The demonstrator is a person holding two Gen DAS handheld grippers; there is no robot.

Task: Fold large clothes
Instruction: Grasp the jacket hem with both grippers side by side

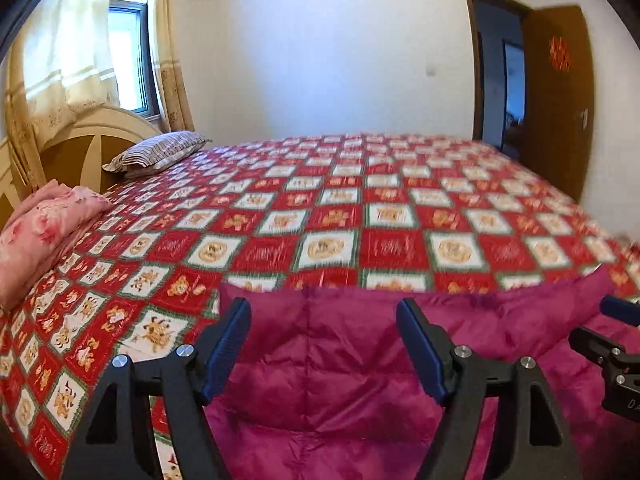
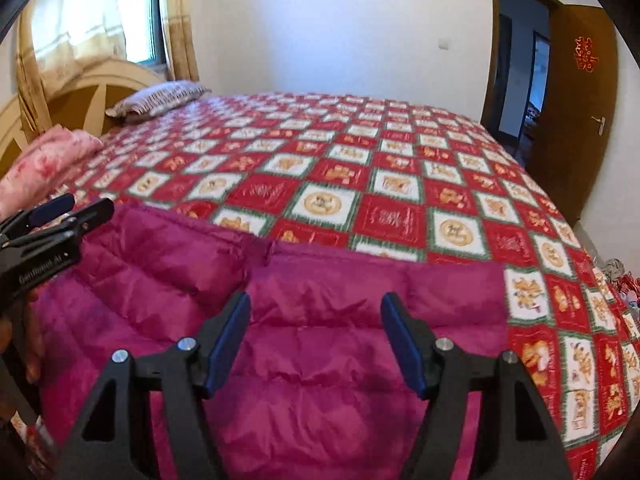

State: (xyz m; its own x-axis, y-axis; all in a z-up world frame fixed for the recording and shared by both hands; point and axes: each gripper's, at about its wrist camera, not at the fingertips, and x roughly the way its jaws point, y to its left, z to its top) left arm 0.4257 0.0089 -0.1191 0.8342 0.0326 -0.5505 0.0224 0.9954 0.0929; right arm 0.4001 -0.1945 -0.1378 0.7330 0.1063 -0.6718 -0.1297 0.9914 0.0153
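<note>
A magenta quilted down jacket (image 1: pixel 340 364) lies flat on the near part of the bed, its far edge running across both views; it also shows in the right wrist view (image 2: pixel 304 320). My left gripper (image 1: pixel 324 312) is open and empty, its fingers hovering above the jacket's left half. My right gripper (image 2: pixel 316 306) is open and empty above the jacket's right half. The right gripper shows at the right edge of the left wrist view (image 1: pixel 616 332). The left gripper shows at the left edge of the right wrist view (image 2: pixel 72 210).
The bed carries a red, white and green checked bedspread (image 1: pixel 360 208). A pink folded quilt (image 1: pixel 44 224) and a striped pillow (image 1: pixel 160 152) lie at its left end by the headboard. An open brown door (image 2: pixel 576 112) stands at the right.
</note>
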